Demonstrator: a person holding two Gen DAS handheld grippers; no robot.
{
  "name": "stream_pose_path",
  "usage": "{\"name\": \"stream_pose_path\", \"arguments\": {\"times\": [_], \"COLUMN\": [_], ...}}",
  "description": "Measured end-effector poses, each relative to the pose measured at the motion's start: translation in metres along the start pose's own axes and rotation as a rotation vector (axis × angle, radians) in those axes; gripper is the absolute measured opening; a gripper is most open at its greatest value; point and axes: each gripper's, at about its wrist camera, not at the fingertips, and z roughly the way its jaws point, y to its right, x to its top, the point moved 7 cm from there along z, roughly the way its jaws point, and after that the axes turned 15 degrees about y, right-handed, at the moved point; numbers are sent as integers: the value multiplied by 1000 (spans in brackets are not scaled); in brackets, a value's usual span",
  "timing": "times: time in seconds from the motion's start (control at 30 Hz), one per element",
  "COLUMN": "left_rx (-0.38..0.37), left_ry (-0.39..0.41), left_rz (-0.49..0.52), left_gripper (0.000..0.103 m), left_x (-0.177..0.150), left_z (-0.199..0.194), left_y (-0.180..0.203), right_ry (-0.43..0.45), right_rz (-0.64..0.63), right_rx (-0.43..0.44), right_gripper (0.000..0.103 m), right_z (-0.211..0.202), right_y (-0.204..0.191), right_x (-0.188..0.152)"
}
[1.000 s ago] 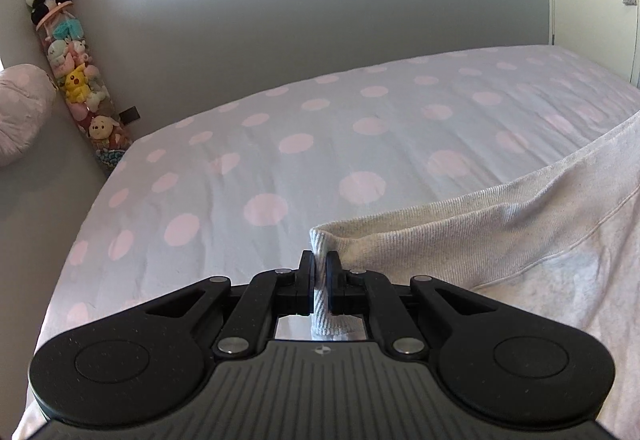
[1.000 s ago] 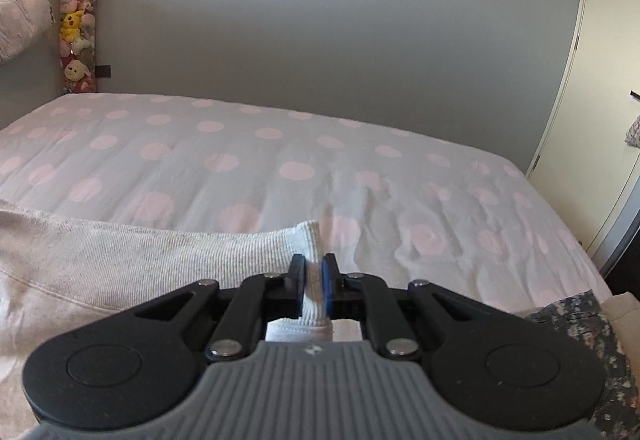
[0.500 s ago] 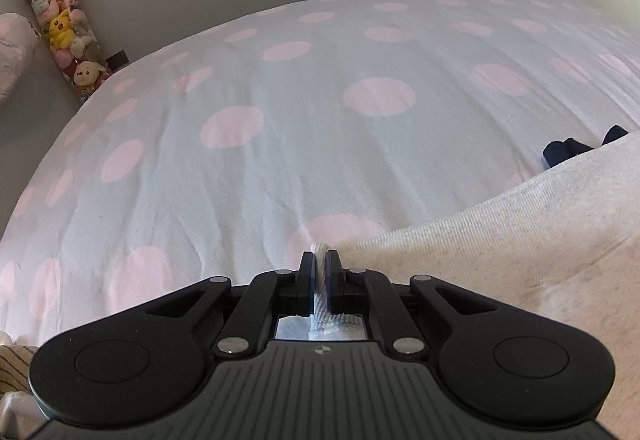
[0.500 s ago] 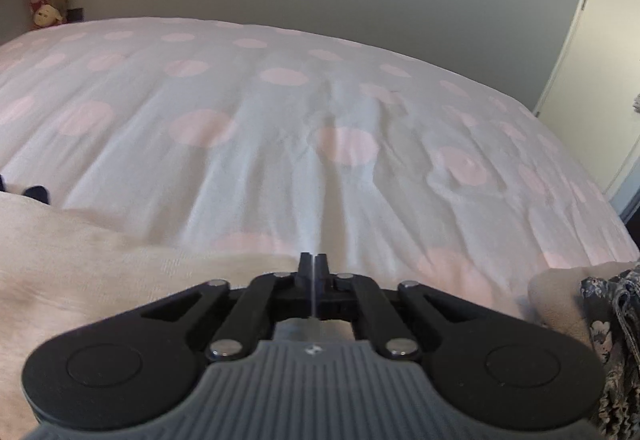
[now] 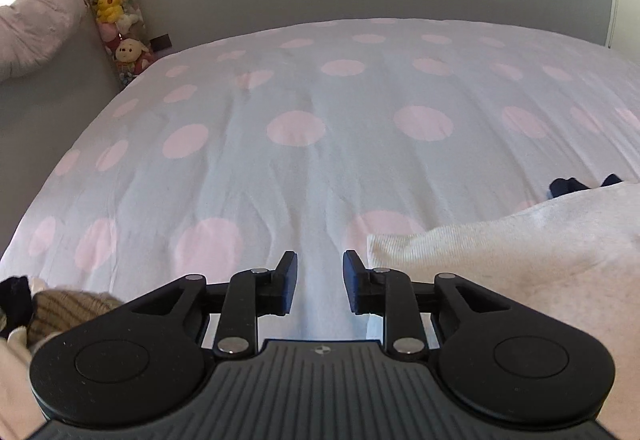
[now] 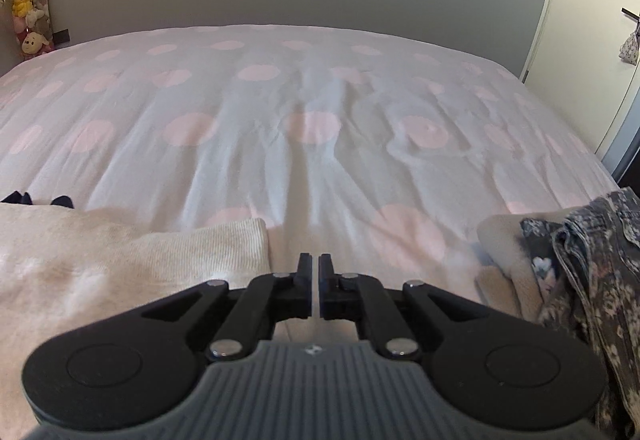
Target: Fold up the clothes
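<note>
Left wrist plush toys [image 5: 114, 5], right wrist floral garment [image 6: 592, 272]

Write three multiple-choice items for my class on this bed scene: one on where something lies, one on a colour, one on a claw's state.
1. In the right wrist view, the floral garment lies
A. at the right edge of the bed
B. against the far wall
C. on the cream top

2. The spots on the bed cover are
A. green
B. pink
C. black

3. The left claw is
A. shut on cloth
B. open, holding nothing
C. out of view

Answers:
1 A: the floral garment is bunched at the right edge.
2 B: the bed cover has pink dots.
3 B: the left claw gapes beside the cream top.
</note>
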Motion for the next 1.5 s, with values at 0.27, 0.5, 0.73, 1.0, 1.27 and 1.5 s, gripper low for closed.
{"name": "stream_pose_path", "arguments": {"times": [0.27,0.5,0.73,1.0,1.27,1.5], "left_rx": [-48,-67,-74,-33,-22,-17], "left_ry": [-26,-52,-26,6,76,115], "left_rz": [-113,-241,-504,-592,-278,47], "left_gripper": [47,53,56,56,56,56], "left_x": [-30,-59,-101,-140,-140,-144], "left_z": [-91,-163,-197,-206,-201,-202], "left_y": [-2,-3,2,13,39,66], "right_ry": [-30,-52,-26,-13,71,146], "right_rz": [128,320,645,916,565,181], "right_rx": [72,122,171,179,183,137], "right_gripper": [33,42,53,53,53,53], "right_z": [-94,-171,-213,-214,-214,-220], "right_y": [11,20,20,8,-30,-52], "right_x": [-26,-71,-118,-174,-170,-164]}}
